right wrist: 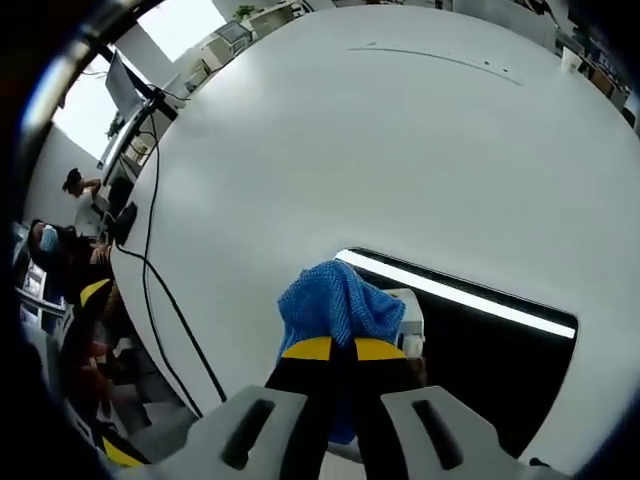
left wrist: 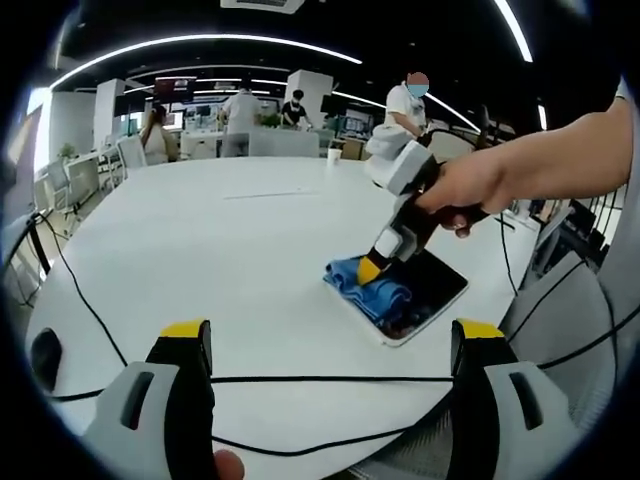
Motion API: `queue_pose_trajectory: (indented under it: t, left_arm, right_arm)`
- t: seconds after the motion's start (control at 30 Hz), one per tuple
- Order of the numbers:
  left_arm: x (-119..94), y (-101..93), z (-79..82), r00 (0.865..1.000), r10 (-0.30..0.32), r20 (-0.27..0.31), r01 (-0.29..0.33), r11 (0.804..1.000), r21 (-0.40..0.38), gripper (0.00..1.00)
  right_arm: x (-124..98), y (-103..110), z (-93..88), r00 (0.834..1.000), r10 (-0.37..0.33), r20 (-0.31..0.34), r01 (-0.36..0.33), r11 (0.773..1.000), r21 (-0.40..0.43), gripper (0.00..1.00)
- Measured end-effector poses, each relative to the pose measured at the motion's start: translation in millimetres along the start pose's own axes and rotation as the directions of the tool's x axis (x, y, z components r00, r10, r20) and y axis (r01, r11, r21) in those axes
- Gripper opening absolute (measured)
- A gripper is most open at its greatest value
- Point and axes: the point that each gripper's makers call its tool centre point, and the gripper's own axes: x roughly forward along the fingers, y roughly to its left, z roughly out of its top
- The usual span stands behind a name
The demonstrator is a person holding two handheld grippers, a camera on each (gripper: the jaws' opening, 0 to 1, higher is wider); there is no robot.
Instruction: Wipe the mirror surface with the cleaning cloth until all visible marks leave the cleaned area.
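Observation:
A small rectangular mirror [left wrist: 432,293] lies flat on the white table [left wrist: 250,250], its dark glass [right wrist: 470,350] reflecting a ceiling light strip. A blue cleaning cloth [left wrist: 368,288] rests bunched on the mirror's left end. My right gripper [left wrist: 371,268], held by a hand, presses down on the cloth; in the right gripper view its yellow-tipped jaws [right wrist: 343,349] are shut on the blue cloth [right wrist: 335,300]. My left gripper [left wrist: 330,345] hovers over the table's near edge, jaws wide open and holding nothing, well short of the mirror.
A black cable [left wrist: 330,379] runs across the table's near edge between my left jaws; another cable [right wrist: 165,290] trails along the table rim. People [left wrist: 405,110] and desks stand beyond the far side. Chairs sit left of the table.

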Motion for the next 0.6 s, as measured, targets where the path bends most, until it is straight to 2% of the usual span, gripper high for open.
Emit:
queue_pose_trajectory:
  t: [0.43, 0.47, 0.6]
  left_arm:
    - [-2.9, -3.0, 1.4, 1.0, -0.001, 0.005, 0.001, 1.0, 0.005, 0.99]
    - [-3.2, -3.1, 1.7, 1.0, 0.0, 0.006, 0.0, 1.0, 0.004, 0.99]
    - [-4.2, -3.8, 1.3, 1.0, -0.001, 0.004, 0.001, 1.0, 0.009, 0.99]
  right_arm:
    - [-0.9, 2.6, -5.9, 1.0, -0.004, 0.016, 0.005, 1.0, -0.024, 0.01]
    - [-0.6, 2.3, -5.7, 1.0, -0.001, 0.021, 0.001, 1.0, 0.006, 0.01]
    - [0.5, 1.7, -4.9, 1.0, 0.005, 0.025, -0.005, 1.0, 0.003, 0.0]
